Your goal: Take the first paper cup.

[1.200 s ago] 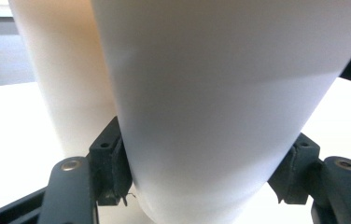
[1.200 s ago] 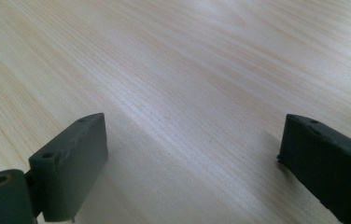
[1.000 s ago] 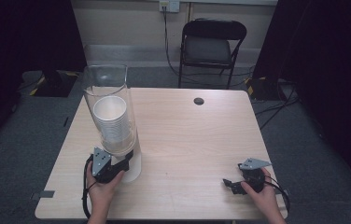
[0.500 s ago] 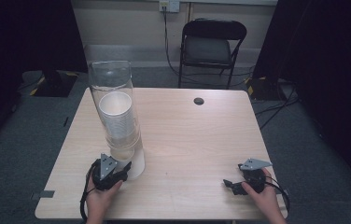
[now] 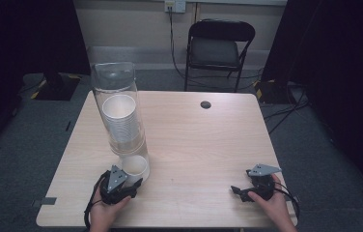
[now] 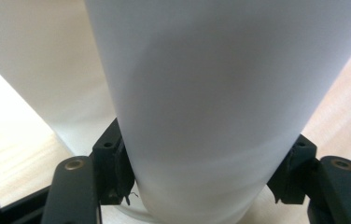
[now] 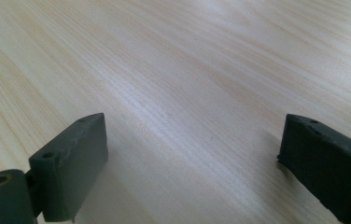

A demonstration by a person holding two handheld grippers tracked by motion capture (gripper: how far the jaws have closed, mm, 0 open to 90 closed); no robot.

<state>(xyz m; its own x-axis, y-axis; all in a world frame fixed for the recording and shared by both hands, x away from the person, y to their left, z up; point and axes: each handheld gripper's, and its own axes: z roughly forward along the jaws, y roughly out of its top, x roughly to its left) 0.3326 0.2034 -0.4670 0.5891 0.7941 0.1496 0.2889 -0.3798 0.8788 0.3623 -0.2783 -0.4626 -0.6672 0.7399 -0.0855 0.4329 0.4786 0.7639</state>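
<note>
Jaws of left gripper (image 6: pixel 201 186) clamp white cup (image 6: pixel 201 102); right gripper (image 7: pixel 192 168) gapes.

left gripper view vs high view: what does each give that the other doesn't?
Left gripper view alone: the black pads pressed against both sides of the white cup, so the grip is confirmed. High view alone: the clear tube holding the stack of cups, the right claw resting on the table, and the chair. Both: the left claw at the bottom cup.

A black folding metal chair (image 5: pixel 221 46) stands on grey carpet floor (image 5: pixel 34 130) beyond the light wooden table (image 5: pixel 208 140). Behind it runs a beige wall (image 5: pixel 136 24).
</note>
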